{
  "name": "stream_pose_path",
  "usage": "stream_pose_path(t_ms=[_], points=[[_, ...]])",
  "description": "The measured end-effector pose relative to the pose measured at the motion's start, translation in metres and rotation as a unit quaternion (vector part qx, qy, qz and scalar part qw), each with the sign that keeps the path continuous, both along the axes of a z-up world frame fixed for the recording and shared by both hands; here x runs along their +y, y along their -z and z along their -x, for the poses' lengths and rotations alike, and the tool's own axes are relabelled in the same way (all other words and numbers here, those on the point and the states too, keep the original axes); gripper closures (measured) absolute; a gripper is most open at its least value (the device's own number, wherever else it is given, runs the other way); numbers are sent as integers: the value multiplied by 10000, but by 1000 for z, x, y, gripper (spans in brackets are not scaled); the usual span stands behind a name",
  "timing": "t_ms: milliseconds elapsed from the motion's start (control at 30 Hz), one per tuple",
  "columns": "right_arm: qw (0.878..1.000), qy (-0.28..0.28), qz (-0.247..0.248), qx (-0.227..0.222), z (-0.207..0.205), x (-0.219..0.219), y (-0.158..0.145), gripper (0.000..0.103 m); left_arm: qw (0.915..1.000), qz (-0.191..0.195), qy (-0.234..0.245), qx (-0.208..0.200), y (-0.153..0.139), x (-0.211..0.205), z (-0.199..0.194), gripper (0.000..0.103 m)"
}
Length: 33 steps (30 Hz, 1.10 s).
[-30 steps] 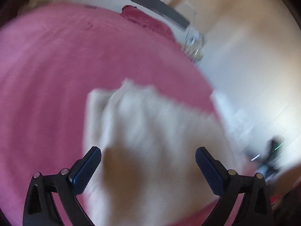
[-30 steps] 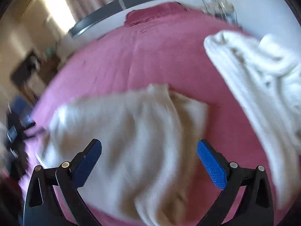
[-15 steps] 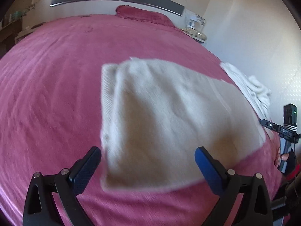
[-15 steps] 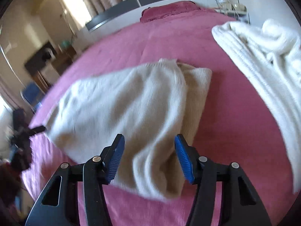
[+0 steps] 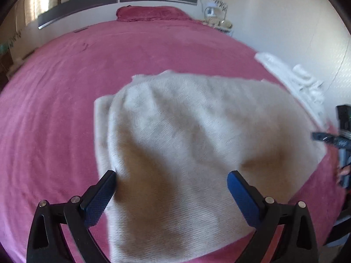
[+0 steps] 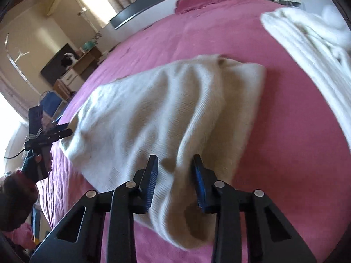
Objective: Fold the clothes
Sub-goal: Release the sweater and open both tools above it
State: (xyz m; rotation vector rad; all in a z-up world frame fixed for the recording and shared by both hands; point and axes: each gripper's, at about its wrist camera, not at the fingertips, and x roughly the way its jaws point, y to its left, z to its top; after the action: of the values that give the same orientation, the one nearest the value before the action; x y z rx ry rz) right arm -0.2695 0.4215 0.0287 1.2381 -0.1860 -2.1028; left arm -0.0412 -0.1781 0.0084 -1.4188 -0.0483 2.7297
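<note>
A cream knitted sweater (image 5: pixel 186 135) lies folded on the pink bedspread (image 5: pixel 54 92). My left gripper (image 5: pixel 171 188) is open, its fingers wide apart over the sweater's near edge. In the right wrist view the same sweater (image 6: pixel 153 114) lies across the bed, and my right gripper (image 6: pixel 175 175) has its jaws narrowed around a raised fold at the near corner, with a gap still showing between pads and cloth. The left gripper (image 6: pixel 48 135) shows at the far end of the sweater.
A white knitted garment (image 6: pixel 311 50) lies crumpled at the bed's right side; it also shows in the left wrist view (image 5: pixel 291 76). A pink pillow (image 5: pixel 149 14) lies by the headboard. A nightstand (image 5: pixel 217 22) stands at the far right, a dresser (image 6: pixel 72 65) at the left.
The right gripper's jaws have narrowed from wide open to close around the sweater's near fold. The left gripper has moved in lower over the sweater's edge, still open.
</note>
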Motion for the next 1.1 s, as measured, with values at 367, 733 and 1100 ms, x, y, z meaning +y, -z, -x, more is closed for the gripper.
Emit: stream_pose_path(t_ms=[367, 733, 1100], points=[[9976, -406, -561, 60, -7, -19, -11, 89, 9994, 94, -324, -95, -4, -29, -23, 1], [9984, -270, -301, 389, -46, 8, -45, 96, 9992, 26, -368, -130, -3, -33, -28, 1], [9990, -93, -437, 48, -38, 9, -14, 28, 9985, -405, -358, 3, -12, -61, -25, 0]])
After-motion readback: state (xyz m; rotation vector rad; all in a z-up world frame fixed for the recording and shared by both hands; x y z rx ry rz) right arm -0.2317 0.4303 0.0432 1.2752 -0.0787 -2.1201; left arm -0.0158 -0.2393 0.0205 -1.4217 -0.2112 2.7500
